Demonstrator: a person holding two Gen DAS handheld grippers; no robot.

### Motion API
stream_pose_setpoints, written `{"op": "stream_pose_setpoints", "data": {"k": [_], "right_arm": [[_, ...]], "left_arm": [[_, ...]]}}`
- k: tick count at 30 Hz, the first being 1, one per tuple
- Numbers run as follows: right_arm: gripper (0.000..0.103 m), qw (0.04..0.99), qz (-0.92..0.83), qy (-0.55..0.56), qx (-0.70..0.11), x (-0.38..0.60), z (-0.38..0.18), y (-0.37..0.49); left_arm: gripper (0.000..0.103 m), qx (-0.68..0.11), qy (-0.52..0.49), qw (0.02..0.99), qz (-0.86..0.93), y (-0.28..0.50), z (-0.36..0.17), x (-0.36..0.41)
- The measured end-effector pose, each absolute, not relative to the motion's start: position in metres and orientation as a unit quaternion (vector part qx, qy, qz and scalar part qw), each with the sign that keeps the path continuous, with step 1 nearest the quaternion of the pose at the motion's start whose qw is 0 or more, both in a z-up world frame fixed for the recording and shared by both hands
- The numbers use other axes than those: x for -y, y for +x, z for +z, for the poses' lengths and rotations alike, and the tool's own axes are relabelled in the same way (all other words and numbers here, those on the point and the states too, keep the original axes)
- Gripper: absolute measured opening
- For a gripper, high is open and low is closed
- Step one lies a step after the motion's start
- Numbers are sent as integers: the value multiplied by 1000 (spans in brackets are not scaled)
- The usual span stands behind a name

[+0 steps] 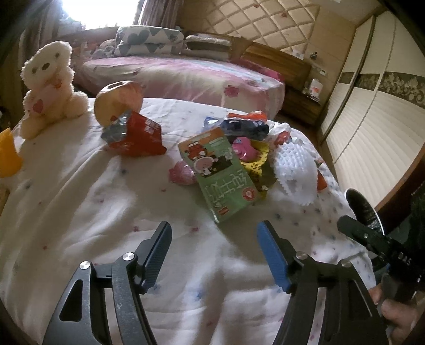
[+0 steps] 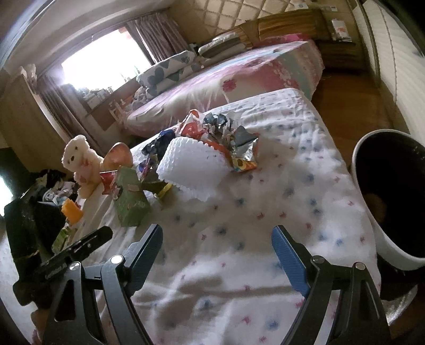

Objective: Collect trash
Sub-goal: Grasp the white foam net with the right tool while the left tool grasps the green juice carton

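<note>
Trash (image 1: 233, 159) lies heaped on quilt (image 1: 106, 212), at 12 o'clock from left gripper (image 1: 213, 233). Bin (image 2: 377, 212) stands at 2 o'clock from right gripper (image 2: 217, 238). Both jaws wide, empty.

A bright window (image 2: 106, 55) with curtains (image 2: 159, 34) glares at ten o'clock. A bed (image 1: 186, 79) stands at twelve against a quilted wall (image 1: 252, 18). A wardrobe (image 1: 372, 111) fills three o'clock above the wooden floor (image 2: 345, 111).
</note>
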State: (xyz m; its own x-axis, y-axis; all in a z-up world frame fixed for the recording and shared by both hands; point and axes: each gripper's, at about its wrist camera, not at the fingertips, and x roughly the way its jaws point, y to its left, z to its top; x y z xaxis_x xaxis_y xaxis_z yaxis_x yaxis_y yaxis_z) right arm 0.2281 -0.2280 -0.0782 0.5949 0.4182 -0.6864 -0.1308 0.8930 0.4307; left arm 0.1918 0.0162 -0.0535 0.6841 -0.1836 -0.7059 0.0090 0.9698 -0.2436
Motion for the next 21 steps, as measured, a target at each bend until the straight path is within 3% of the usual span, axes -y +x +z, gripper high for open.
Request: {"op": "stream_pose_setpoints", "data": {"k": [14,15,17,18,19,21], "right_arm": [[61,867,187,170,-429,207,-84,273],[57,866,188,171,-432,206,-86,276],[36,863,189,173,-436,205,-90,281],[28,861,192,176,-438,204,-91,282],[20,860,193,176,-439,204,-92,282],[15,863,193,170,-435,203,-91,278]], "left_arm": [[71,-412,-116,903,-41,243,-64,-4],[70,-413,-112,903,-37,245,-65,-3],[66,-414,-109,903,-32,250,-68,-3],[56,-414,-113,902,-37,251,-69,-3],[56,-416,-114,901,-39,252,-70,-2],[55,-411,-110,904,-40,251,-70,-2]]}}
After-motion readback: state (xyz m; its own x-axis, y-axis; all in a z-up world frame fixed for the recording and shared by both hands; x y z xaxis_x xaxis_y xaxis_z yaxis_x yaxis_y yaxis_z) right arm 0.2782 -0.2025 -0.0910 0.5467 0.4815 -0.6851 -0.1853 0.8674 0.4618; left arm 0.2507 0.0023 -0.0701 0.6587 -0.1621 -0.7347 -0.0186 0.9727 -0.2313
